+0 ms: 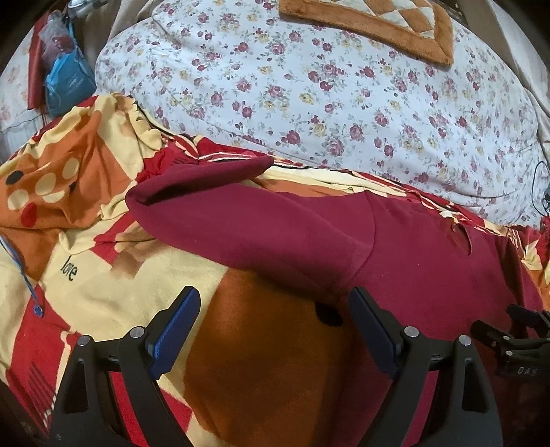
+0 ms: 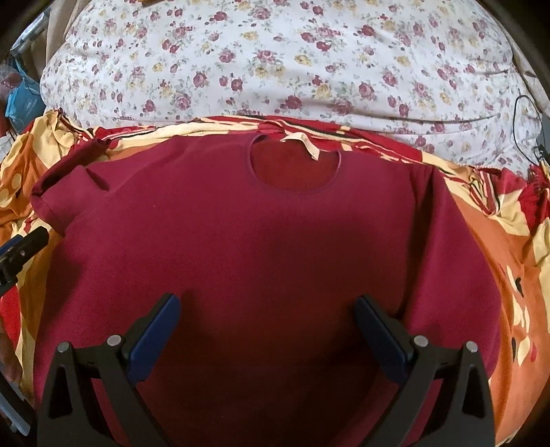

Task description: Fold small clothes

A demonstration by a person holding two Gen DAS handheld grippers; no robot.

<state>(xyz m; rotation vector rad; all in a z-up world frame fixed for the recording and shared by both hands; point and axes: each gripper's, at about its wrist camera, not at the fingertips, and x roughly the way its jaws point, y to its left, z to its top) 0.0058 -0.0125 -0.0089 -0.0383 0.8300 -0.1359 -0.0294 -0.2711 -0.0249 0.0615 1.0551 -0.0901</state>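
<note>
A dark red T-shirt (image 2: 261,233) lies spread flat on the patterned blanket, neckline (image 2: 295,165) towards the far side. Its left sleeve (image 1: 220,206) sticks out to the left in the left wrist view. My right gripper (image 2: 271,309) is open and empty, hovering over the shirt's lower middle. My left gripper (image 1: 275,306) is open and empty over the blanket, just left of the shirt's body, below the sleeve. The right gripper's tip (image 1: 508,330) shows at the right edge of the left wrist view, and the left gripper's tip (image 2: 24,247) at the left edge of the right wrist view.
The orange, red and cream blanket (image 1: 113,275) covers the bed. A white floral pillow or quilt (image 1: 309,96) lies behind the shirt. A brown plush mat (image 1: 378,27) sits on it. A blue bag (image 1: 65,82) is at the far left. A black cable (image 2: 519,117) runs at far right.
</note>
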